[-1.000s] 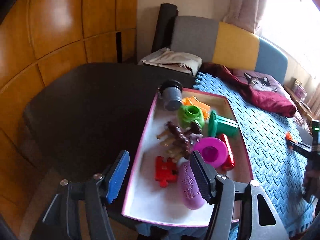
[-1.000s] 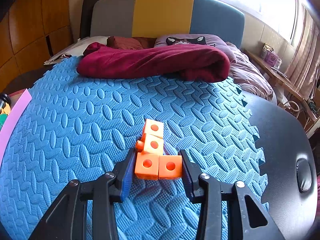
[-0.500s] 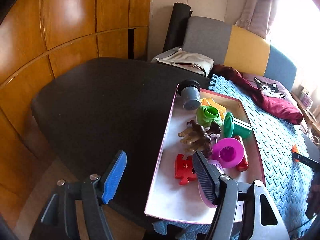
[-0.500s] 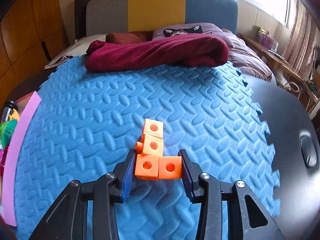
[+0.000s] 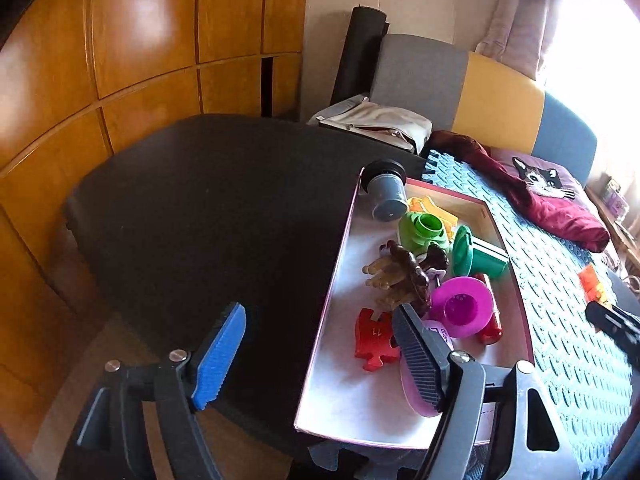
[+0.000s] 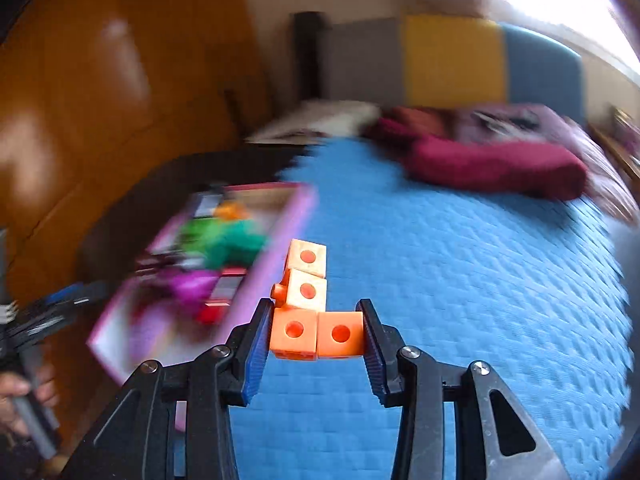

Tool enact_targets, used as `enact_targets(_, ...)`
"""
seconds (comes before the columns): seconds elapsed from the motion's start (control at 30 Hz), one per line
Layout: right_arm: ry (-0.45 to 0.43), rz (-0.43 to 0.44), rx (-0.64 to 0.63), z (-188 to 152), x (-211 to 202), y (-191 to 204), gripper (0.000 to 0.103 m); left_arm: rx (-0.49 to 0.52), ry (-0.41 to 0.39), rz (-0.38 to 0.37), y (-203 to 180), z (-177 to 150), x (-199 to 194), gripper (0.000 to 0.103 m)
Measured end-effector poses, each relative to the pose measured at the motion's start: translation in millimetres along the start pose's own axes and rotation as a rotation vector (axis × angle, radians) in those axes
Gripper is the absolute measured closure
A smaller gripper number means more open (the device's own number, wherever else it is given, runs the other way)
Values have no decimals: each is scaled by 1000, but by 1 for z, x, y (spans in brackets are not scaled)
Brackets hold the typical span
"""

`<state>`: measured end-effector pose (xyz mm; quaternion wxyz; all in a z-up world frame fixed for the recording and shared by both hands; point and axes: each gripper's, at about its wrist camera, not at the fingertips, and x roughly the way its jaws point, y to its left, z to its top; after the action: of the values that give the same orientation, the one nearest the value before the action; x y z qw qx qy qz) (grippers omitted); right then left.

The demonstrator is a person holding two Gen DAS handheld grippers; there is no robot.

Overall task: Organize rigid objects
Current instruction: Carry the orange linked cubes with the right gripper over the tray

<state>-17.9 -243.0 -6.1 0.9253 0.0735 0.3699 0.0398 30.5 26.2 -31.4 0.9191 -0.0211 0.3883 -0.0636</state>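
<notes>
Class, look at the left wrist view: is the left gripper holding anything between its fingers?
No. The left gripper is wide open, nothing between its fingers, which hang above the table beside the tray.

My left gripper [image 5: 320, 356] hangs wide apart over the near edge of the dark table [image 5: 208, 208], which is bare on its left part. To the right the tray [image 5: 340, 392] is crowded in its far half: grey cup [image 5: 386, 196], green ring [image 5: 424, 230], brown figure [image 5: 404, 276], magenta funnel [image 5: 460, 306]. Its near corner has free white floor. Under my right gripper [image 6: 316, 336] the blue mat [image 6: 480, 280] is open; a red cloth [image 6: 492, 168] blocks its far end.
</notes>
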Motion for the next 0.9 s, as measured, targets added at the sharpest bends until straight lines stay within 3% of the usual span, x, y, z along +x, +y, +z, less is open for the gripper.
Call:
enact_targets(0.2,70,130,-143,-11,32,76,61,-11,5,7,7,-2,2,24)
enact_targets(0.27,130,149,-143,-17,49,84,61,-14,8,9,9,-3,3,24)
enact_targets(0.4,212,92,-86,-23,77,71,61,-13,17,11,9,-4,7,21)
enact_targets(0.67,177,32,-166,-29,76,72,62,10,7,1,1,-5,6,16)
enact_targets(0.9,155,42,-164,-33,65,66,61,19,-6,1,-4,-3,2,13)
